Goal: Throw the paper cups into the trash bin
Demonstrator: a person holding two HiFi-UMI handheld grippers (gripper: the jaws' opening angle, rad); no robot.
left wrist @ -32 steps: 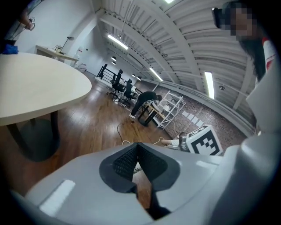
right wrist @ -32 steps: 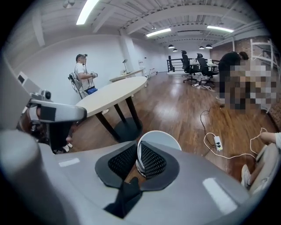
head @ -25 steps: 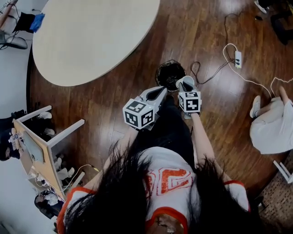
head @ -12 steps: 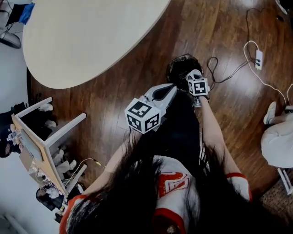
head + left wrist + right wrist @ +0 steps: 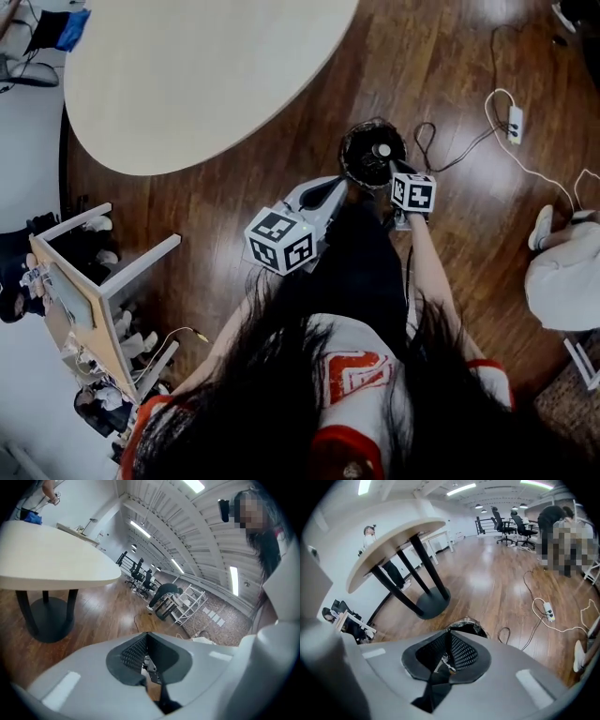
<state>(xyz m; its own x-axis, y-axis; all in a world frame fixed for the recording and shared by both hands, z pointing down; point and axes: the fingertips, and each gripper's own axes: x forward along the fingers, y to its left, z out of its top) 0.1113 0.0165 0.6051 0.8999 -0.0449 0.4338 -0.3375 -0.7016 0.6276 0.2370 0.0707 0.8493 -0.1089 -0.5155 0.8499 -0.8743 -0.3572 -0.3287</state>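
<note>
The black trash bin [image 5: 361, 167] stands on the wood floor just past both grippers. A white paper cup [image 5: 382, 150] lies inside it. My right gripper [image 5: 394, 173] hovers at the bin's near rim; its jaws are closing, tips together, with nothing between them. In the right gripper view the bin [image 5: 467, 623] peeks out just beyond the gripper's [image 5: 449, 633] tips. My left gripper [image 5: 341, 184] hangs to the left of the bin, shut and empty. Its [image 5: 146, 635] own view looks across the floor toward distant chairs.
A large round table [image 5: 197, 66] fills the upper left; its dark base [image 5: 431, 603] stands beyond the bin. A white power strip [image 5: 514, 122] and cables trail on the floor at right. A seated person [image 5: 567, 277] is at far right, a wooden rack [image 5: 94, 291] at left.
The right gripper held the white cup over the bin a second ago. The cup now lies in the bin and the gripper is empty. The left gripper barely moved.
</note>
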